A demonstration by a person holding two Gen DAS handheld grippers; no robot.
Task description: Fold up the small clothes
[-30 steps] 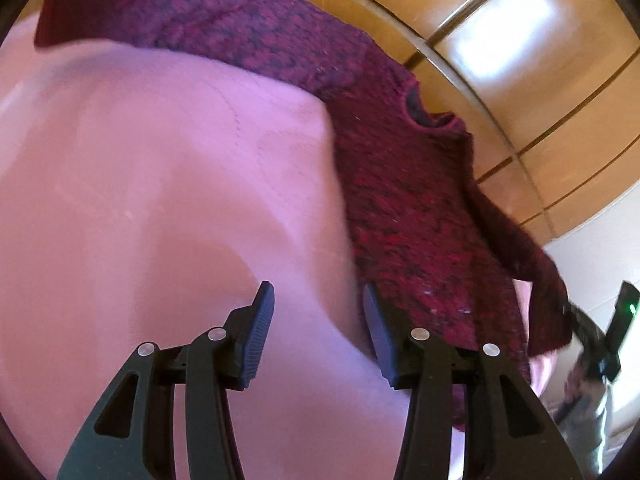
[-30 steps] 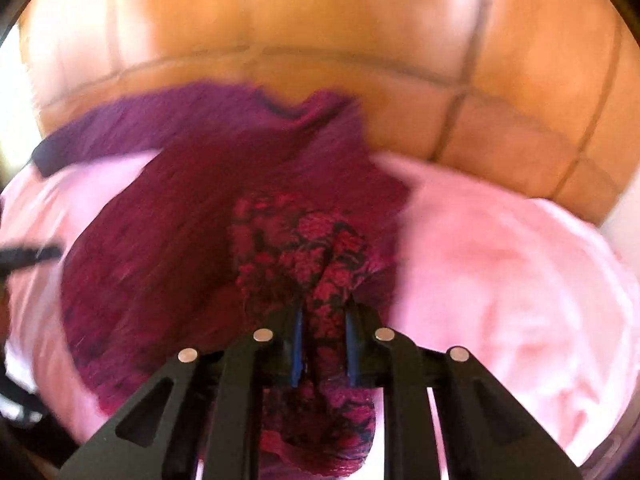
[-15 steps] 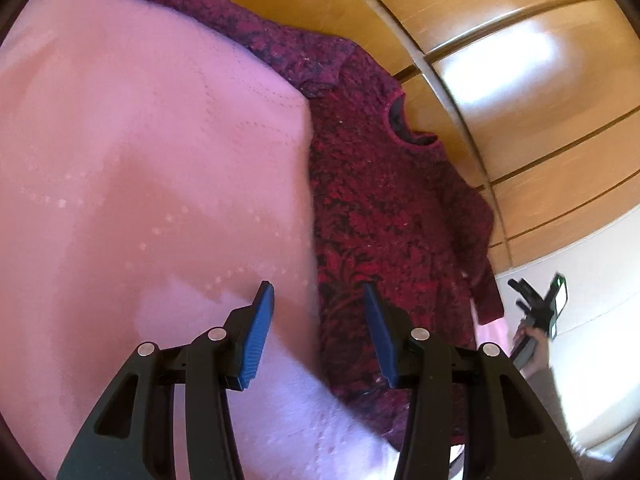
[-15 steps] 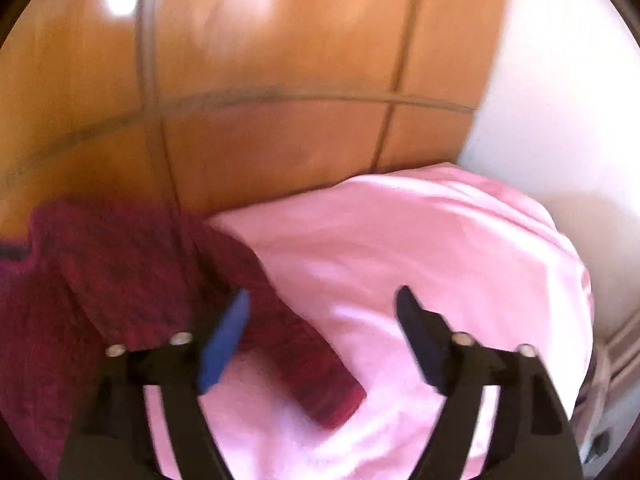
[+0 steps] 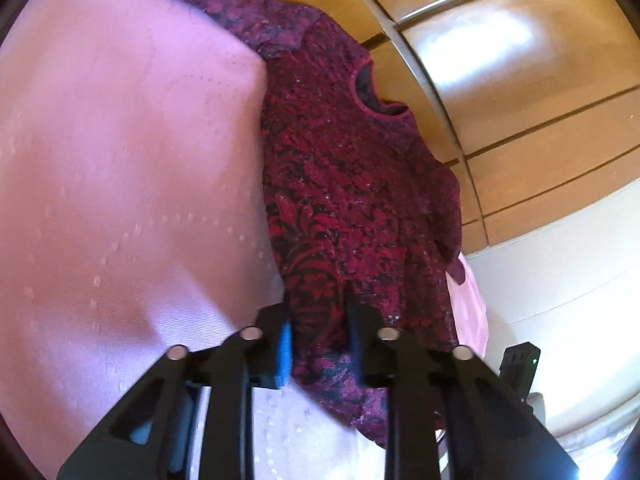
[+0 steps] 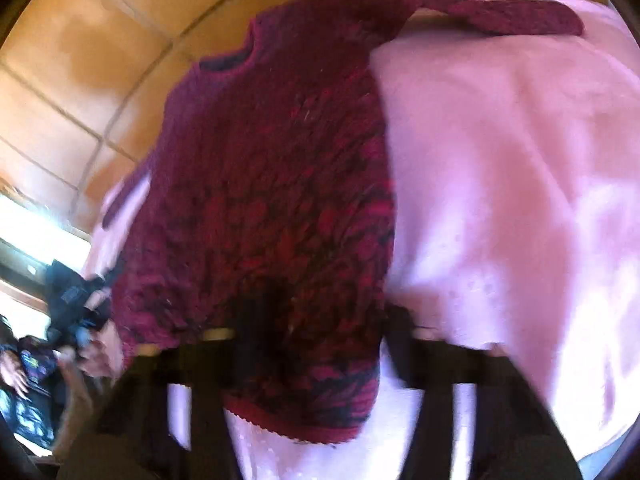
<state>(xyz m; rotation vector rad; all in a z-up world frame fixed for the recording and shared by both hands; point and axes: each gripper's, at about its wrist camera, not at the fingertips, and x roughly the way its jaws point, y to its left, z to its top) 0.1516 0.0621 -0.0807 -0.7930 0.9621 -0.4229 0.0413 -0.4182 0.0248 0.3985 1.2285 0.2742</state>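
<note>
left claw (image 5: 319, 334) closing, pinching the red sweater (image 5: 352, 200) hem; right claw (image 6: 316, 340) blurred, closing over it, grip unclear.

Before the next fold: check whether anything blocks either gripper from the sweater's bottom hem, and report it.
Nothing visible does. The left gripper has its jaws closing with the sweater hem already between them. The right gripper is blurred, closing at the same hem, with only the pink bedcover around it.
</note>
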